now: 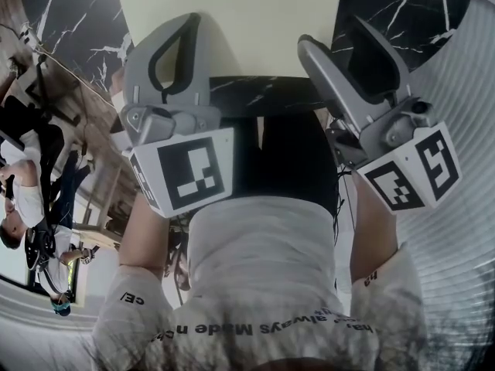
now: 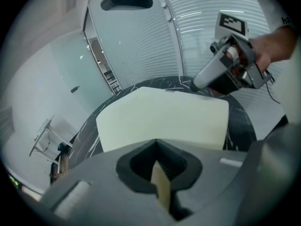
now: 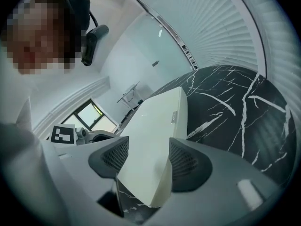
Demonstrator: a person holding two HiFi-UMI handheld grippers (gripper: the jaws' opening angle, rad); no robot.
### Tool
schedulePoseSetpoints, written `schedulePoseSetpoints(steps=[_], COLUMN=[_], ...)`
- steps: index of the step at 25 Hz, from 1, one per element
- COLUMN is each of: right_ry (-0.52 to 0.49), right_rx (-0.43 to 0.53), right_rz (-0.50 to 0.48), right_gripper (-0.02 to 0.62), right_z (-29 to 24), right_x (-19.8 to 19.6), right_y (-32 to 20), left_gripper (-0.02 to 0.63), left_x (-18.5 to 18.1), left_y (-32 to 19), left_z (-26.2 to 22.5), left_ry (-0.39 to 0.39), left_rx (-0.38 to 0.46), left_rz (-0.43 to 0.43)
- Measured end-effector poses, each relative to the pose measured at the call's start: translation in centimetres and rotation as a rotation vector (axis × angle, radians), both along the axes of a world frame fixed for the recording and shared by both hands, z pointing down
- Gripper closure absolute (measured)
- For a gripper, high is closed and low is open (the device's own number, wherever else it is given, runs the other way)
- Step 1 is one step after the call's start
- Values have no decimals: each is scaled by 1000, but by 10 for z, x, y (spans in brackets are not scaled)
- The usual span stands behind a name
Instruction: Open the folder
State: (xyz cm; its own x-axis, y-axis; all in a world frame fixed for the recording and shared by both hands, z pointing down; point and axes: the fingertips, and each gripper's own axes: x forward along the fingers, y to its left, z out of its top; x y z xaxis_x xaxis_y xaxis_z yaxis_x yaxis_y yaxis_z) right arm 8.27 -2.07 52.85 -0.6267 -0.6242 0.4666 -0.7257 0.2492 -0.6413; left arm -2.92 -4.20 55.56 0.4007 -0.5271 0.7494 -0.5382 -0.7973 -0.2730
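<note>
Folder (image 1: pixel 232 22) lies on black marble table (image 1: pixel 69 22) beside ribbed white wall (image 1: pixel 464 230).

Grey moulded-plastic left gripper (image 1: pixel 174 37) and matching grey right gripper (image 1: pixel 348 41): black ribbed jaw linings. Each carries a white cube printed with black square markers (image 1: pixel 189 172). Thin black cable (image 1: pixel 340 195) runs beside the right unit. Wearer: white short-sleeved T-shirt (image 1: pixel 263 269), black lettering.

Black marble table (image 3: pixel 235 107) with white veins under and ahead of right gripper (image 3: pixel 143 159). White slatted blinds (image 2: pixel 141 36) beyond left gripper (image 2: pixel 157 149), pale glass wall (image 2: pixel 56 79) off to its left. Bright window (image 3: pixel 91 117) far left of right gripper. Even, soft light.
</note>
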Motion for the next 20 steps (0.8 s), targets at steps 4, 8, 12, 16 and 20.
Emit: schedulePoseSetpoints(steps=[4, 8, 12, 16, 20], right_ry=[2, 6, 32, -2, -37], right_rx=[-6, -11, -6, -22, -32], right_rz=[6, 13, 24, 36, 52], right_gripper=[327, 327, 327, 327, 328], right_z=[4, 7, 8, 8, 7], right_x=[-2, -3, 0, -1, 0], right_y=[-3, -5, -7, -9, -9], left_gripper=[606, 607, 606, 606, 606], left_x=[0, -1, -1, -3, -2], left_y=[-1, 0, -1, -1, -1], left_z=[0, 1, 0, 1, 1], left_ry=[12, 16, 26, 29, 27], left_rx=[-15, -19, -30, -39, -41], left_rz=[0, 1, 3, 0, 1])
